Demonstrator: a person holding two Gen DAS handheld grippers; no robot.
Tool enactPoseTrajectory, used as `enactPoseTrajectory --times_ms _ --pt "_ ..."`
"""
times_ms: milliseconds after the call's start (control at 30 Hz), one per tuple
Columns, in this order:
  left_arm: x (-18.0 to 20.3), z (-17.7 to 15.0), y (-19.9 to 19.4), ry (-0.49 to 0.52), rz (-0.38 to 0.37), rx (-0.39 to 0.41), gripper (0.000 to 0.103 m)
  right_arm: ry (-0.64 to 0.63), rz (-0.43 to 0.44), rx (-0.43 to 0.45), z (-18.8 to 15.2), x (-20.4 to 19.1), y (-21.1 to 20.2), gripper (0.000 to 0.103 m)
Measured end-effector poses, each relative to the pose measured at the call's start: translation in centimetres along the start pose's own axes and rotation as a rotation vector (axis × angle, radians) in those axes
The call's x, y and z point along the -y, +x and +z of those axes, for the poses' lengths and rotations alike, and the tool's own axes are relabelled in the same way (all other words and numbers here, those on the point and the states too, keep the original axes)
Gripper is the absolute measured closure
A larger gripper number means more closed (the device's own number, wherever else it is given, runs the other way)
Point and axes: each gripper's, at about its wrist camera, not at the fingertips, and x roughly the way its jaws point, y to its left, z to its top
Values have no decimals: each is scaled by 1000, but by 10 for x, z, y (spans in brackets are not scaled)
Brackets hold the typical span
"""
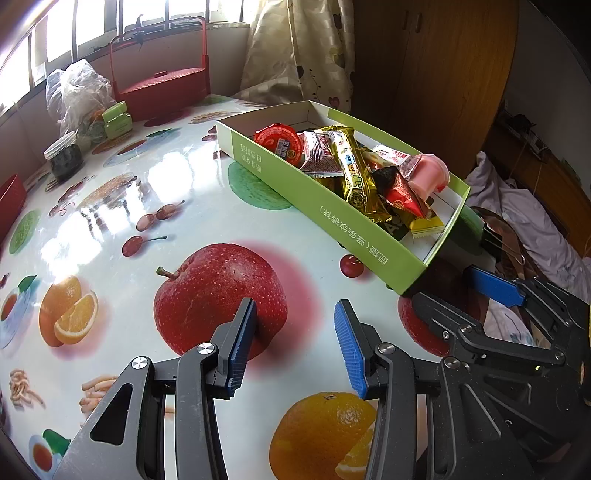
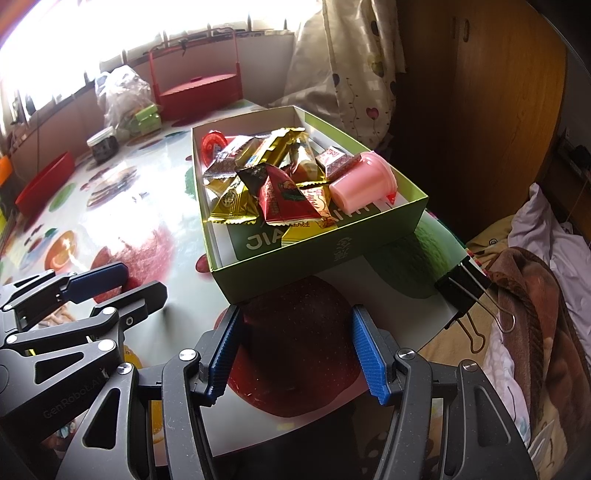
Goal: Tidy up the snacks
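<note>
Both grippers hover over the fruit-print tablecloth point(image 1: 155, 206), nothing held: left gripper point(image 1: 295, 325) jaws apart, empty; right gripper point(image 2: 295, 347) jaws wider, empty. Green box point(image 2: 317, 258) sits just ahead, near the table's right edge, piled with snack packets point(image 2: 266, 184), a pink jelly cup point(image 2: 364, 184) and a red jelly cup point(image 1: 277, 140). Binder clip point(image 2: 461, 288) on the table edge.

Table point(image 1: 155, 221) covered in glossy fruit-print oilcloth. Far left: red lidded basket point(image 1: 162, 83) with tall handle, by the window point(image 1: 92, 22). Just beside it — a crumpled clear plastic bag point(image 1: 79, 92), two small green boxes point(image 1: 117, 119), a dark jar point(image 1: 64, 155) with white lid. Black binder clip point(image 2: 461, 288) on the table's right edge. Patterned curtain point(image 1: 295, 48) and wooden wardrobe point(image 1: 443, 74) behind — rumpled bedding point(image 2: 535, 277) at right.
</note>
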Motion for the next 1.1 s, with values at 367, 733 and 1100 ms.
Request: enactPoseTrajectory --times_ms 367,733,1100 --pt "0 0 0 -1 -1 1 58 3 0 2 1 2 -1 43" --pt "0 0 0 -1 -1 3 58 4 -3 4 2 4 0 43" --pt "-1 0 0 -1 -1 2 58 4 -3 4 1 3 0 43"
